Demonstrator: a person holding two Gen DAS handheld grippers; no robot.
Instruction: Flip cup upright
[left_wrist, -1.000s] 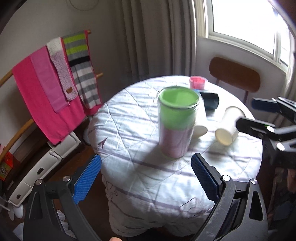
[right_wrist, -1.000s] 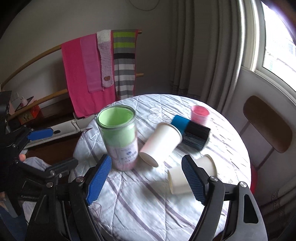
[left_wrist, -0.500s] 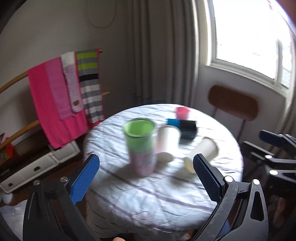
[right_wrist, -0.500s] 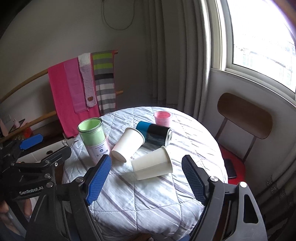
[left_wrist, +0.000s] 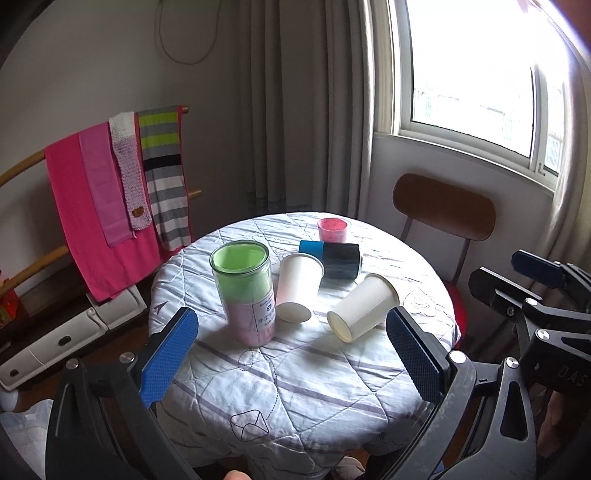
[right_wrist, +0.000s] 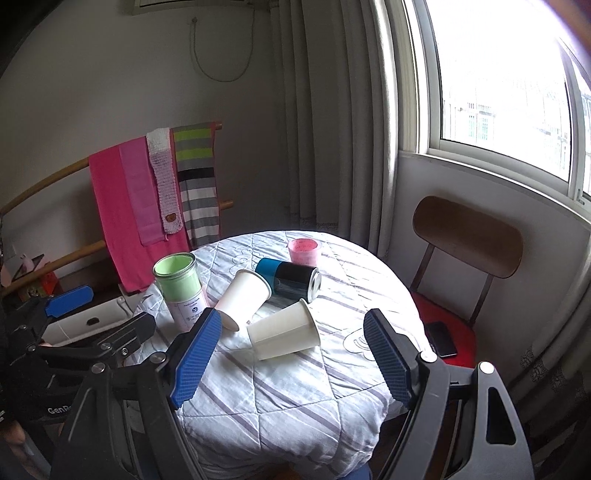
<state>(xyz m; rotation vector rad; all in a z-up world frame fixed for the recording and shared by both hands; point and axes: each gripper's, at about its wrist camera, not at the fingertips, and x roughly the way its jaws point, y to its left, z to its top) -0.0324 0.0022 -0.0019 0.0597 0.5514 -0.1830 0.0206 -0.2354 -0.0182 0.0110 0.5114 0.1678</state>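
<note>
Two white paper cups lie on their sides on the round table (left_wrist: 295, 398). One cup (left_wrist: 364, 312) (right_wrist: 282, 330) lies near the right, mouth toward me. The other cup (left_wrist: 297, 288) (right_wrist: 242, 299) leans between the jar and a can. My left gripper (left_wrist: 291, 360) is open and empty, held back above the table's near edge. My right gripper (right_wrist: 291, 356) is open and empty, also held back from the cups; it shows at the right of the left wrist view (left_wrist: 535, 280).
A tall glass jar (left_wrist: 245, 291) with green and pink filling stands at the left. A black and blue can (left_wrist: 332, 258) lies on its side behind the cups, a pink cup (left_wrist: 332, 229) behind it. A wooden chair (left_wrist: 443, 214) stands to the right, a towel rack (left_wrist: 110, 192) to the left.
Both grippers have pulled back and up from the table, so the whole table shows now. The cups, jar and can have not moved.
</note>
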